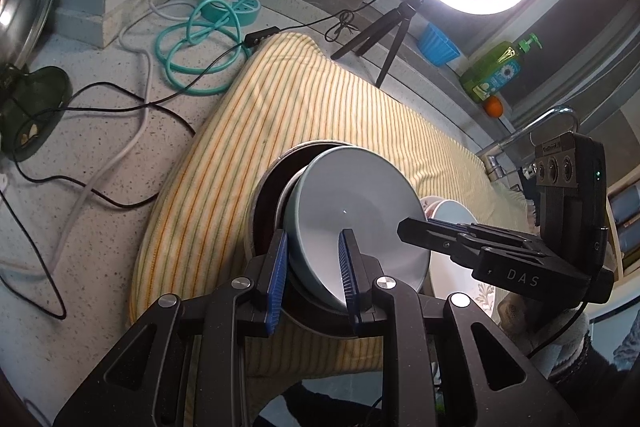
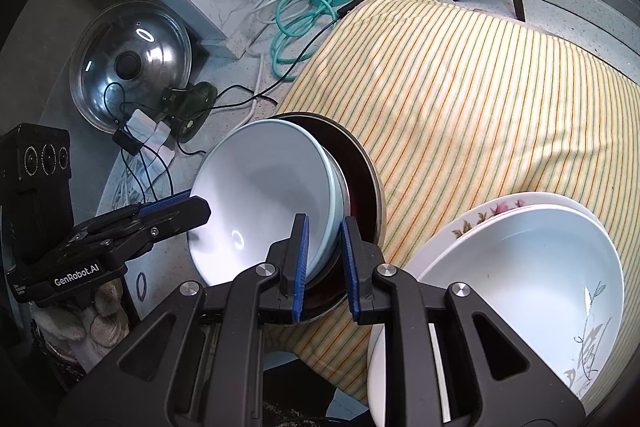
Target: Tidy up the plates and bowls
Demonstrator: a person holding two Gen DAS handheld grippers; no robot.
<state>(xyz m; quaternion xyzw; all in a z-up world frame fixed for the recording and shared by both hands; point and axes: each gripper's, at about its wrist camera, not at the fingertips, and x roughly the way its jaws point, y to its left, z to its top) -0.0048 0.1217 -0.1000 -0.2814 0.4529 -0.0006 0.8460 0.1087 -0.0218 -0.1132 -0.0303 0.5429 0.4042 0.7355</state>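
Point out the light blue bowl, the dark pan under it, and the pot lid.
light blue bowl [image 2: 264,195], right wrist view, inner wall
dark pan [image 2: 360,179], right wrist view, inner side
pot lid [image 2: 130,65], right wrist view, knob

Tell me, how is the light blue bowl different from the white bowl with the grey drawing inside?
The light blue bowl is plain inside; the white bowl has a grey leafy drawing near its rim. The light blue bowl is tilted against a dark pan, with both grippers at its rim; the white bowl sits untouched in a flowered dish. Both are round, glossy, empty, over the striped cloth.
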